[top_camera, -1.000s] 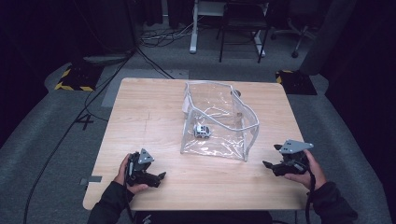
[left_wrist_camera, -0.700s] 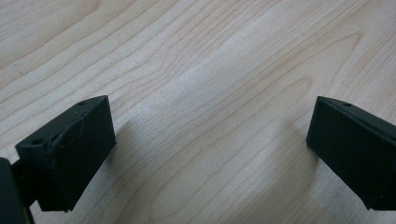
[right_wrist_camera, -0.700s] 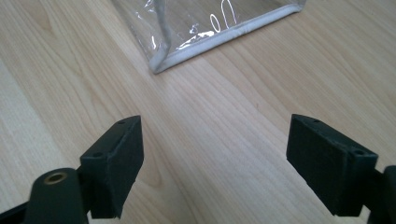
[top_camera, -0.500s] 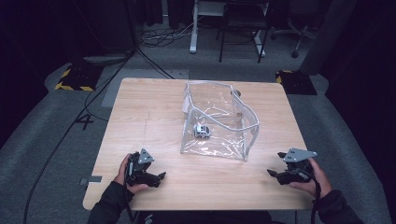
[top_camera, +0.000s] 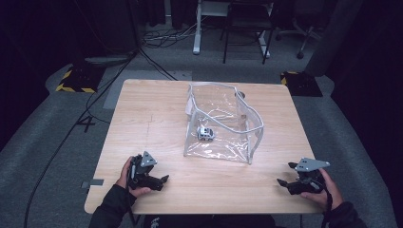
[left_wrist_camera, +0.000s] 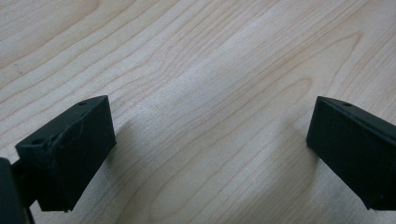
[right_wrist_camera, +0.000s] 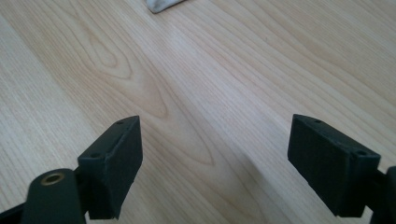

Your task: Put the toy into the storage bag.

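Dark studio floor w/ cables and chair legs at back; pale wood table [top_camera: 142,109] in mid-frame

Clear plastic bag [top_camera: 223,124] sits centre-table, slightly toward far edge and right of middle. Stands open like a soft box, white-trimmed rim up, film wrinkled and glossy. Long axis runs roughly near-to-far, leaning right at near end. Small grey-white toy car [top_camera: 205,134] inside, low on bag's left side, resting on the floor of it

Bag lies fwd of both grippers, between them. Left gripper [top_camera: 159,180] near front edge, left of bag, tips aimed right; bag is fwd and to its right. Right gripper [top_camera: 283,182] near front-right corner, tips aimed left; bag is fwd and to its left. Both well apart from the bag, neither touching. Left looks a bit nearer the car side, right nearer the bag's near corner – close call

Left gripper view: jaws spread wide, bare wood betw them, nothing held. Right gripper view: jaws likewise spread wide and empty; pale corner of bag [right_wrist_camera: 161,4] at top edge

Judgement: reach not begun; next move prob. both fwd and inward to the bag rim
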A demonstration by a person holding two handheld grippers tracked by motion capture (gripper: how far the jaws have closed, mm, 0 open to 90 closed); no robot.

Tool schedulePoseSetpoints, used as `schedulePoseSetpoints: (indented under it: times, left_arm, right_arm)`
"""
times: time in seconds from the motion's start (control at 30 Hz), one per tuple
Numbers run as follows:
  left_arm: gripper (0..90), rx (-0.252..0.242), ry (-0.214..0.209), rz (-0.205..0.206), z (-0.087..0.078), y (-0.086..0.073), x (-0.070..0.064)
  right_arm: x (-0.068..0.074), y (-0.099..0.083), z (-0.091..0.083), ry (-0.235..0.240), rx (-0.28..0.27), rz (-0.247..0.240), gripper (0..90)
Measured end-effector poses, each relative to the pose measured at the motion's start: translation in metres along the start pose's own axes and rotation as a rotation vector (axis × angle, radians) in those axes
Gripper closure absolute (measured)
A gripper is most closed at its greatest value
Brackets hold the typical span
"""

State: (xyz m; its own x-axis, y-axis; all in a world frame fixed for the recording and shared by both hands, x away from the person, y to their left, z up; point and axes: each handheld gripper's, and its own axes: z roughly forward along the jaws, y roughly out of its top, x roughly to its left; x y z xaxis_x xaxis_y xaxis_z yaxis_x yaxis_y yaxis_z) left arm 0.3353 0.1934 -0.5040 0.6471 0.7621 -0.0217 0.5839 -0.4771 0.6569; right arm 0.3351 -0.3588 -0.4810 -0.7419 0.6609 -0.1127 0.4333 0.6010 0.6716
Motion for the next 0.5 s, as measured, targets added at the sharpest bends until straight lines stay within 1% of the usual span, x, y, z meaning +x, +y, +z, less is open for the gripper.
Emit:
schedulePoseSetpoints:
  times: [0.03,0.1,0.17,0.2,0.27,0.33,0.4,0.43,0.47,0.5]
  left_arm:
    - [1.4,0.0,-0.001,0.001,0.0,0.0,0.0]
    - [1.4,-0.003,0.001,0.0,0.0,0.0,0.0]
    - [1.3,-0.003,0.001,0.0,0.0,0.0,0.0]
    - [1.3,0.002,0.0,-0.008,0.0,0.0,0.0]
    - [1.3,0.0,0.001,-0.007,0.0,0.0,0.0]
    - [1.3,-0.003,0.001,0.0,0.0,0.0,0.0]
    - [1.1,-0.003,-0.001,-0.001,0.001,0.0,0.0]
    - [1.1,-0.003,-0.005,-0.005,0.001,0.0,0.0]
    - [1.1,-0.003,-0.006,-0.006,0.001,0.0,0.0]
    - [1.1,-0.003,-0.006,-0.006,0.001,0.0,0.0]
  right_arm:
    - [-0.001,-0.002,-0.001,0.003,0.001,0.001,18.6]
    - [-0.003,-0.007,-0.002,0.003,-0.013,0.03,18.4]
    - [-0.004,-0.009,-0.002,0.005,-0.016,0.036,18.2]
    - [-0.005,-0.014,-0.003,-0.003,-0.015,0.05,17.7]
    - [-0.006,-0.019,-0.004,-0.005,-0.02,0.07,17.7]
    - [-0.006,-0.02,-0.005,-0.005,-0.02,0.073,17.7]
    - [-0.008,-0.027,-0.008,-0.009,-0.03,0.115,17.6]
    - [-0.009,-0.029,-0.009,-0.012,-0.039,0.114,17.6]
    - [-0.01,-0.031,-0.01,-0.003,-0.044,0.132,17.6]
    - [-0.01,-0.031,-0.01,-0.003,-0.044,0.132,17.6]
